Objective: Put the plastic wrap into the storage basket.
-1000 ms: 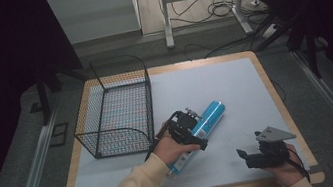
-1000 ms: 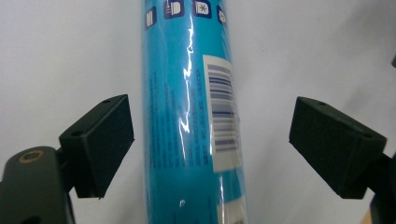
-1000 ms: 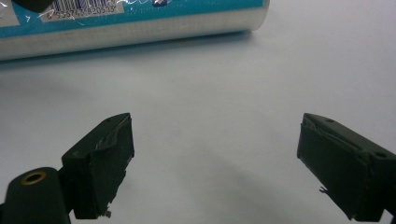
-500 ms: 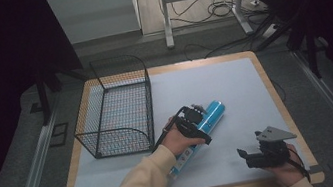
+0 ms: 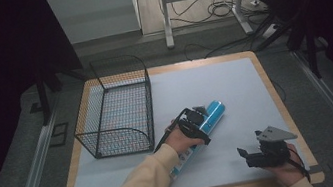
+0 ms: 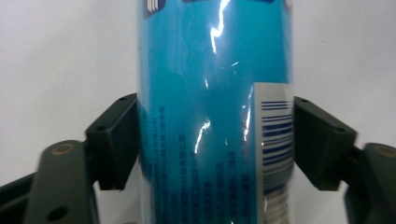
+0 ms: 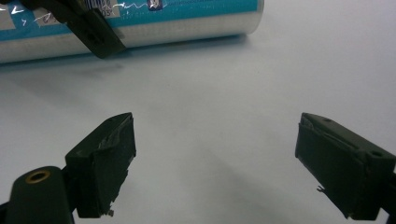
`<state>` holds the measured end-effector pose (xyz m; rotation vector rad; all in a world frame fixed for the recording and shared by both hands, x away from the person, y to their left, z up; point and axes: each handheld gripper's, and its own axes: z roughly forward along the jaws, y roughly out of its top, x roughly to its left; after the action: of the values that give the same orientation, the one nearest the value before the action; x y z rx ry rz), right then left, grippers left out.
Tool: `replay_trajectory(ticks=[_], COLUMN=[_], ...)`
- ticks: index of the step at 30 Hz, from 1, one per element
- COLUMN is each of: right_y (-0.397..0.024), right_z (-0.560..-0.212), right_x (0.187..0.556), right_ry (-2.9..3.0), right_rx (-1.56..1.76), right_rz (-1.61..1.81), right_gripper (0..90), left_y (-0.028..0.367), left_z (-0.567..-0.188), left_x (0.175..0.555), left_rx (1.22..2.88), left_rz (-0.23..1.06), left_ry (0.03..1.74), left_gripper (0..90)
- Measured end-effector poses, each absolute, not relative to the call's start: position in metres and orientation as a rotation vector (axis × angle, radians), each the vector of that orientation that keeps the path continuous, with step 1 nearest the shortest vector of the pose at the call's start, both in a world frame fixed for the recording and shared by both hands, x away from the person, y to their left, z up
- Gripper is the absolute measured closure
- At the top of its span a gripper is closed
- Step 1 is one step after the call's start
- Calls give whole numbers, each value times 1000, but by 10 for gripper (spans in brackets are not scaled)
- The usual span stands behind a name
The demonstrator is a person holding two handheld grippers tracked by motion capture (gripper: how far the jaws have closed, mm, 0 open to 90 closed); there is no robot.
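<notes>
1. Currently, the left gripper (image 5: 198, 119) sits over a blue tube (image 5: 209, 117) that lies on its side on the bench (image 5: 234, 88), right of the wire basket (image 5: 113, 107) and angled from near-left to far-right.
2. In the left gripper view, the jaws bracket the blue tube (image 6: 212, 112) at mid-body, one pad at each flank. They appear pressed against the film wrap, pinching the tube; a firm clamp cannot be confirmed from the pictures.
3. Judged step in hand: securing the tube for a lift, probably toward the basket.
4. To do this well, keep the pads square to the tube's long axis and centred along its length, so it does not pivot when raised. The glossy wrap looks slippery; close fully before lifting.
5. Lift straight up before moving left, so that the tube clears the basket's right wall.
6. The right gripper (image 5: 255, 153) rests low at the near right of the bench, well apart from the tube. Its jaws are spread wide with nothing between them; in the right gripper view the tube (image 7: 140, 21) lies beyond them.
7. The wire basket stands at the left of the bench, open at the top. It holds nothing; the bench surface shows through its mesh floor.
</notes>
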<state>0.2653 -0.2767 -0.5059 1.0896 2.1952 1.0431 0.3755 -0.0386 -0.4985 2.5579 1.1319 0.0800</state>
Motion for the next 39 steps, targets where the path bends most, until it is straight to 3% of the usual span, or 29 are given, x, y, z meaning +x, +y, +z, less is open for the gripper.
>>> replay_trajectory(ticks=[2, 23, 39], right_y=[-276, -279, -279], right_z=[-505, -505, -504], right_x=[265, 266, 265], right_ry=[2191, 2176, 2169], right_rx=[1089, 1096, 1098], right_rz=[1044, 1051, 1051], right_gripper=[127, 129, 130], left_y=[-38, -27, -17], left_z=[-499, -492, -462], left_x=[377, 388, 388], left_rx=[2562, 2572, 2551], left_rz=[66, -44, -34], left_ry=[1132, 1146, 1131], left_gripper=[304, 313, 313])
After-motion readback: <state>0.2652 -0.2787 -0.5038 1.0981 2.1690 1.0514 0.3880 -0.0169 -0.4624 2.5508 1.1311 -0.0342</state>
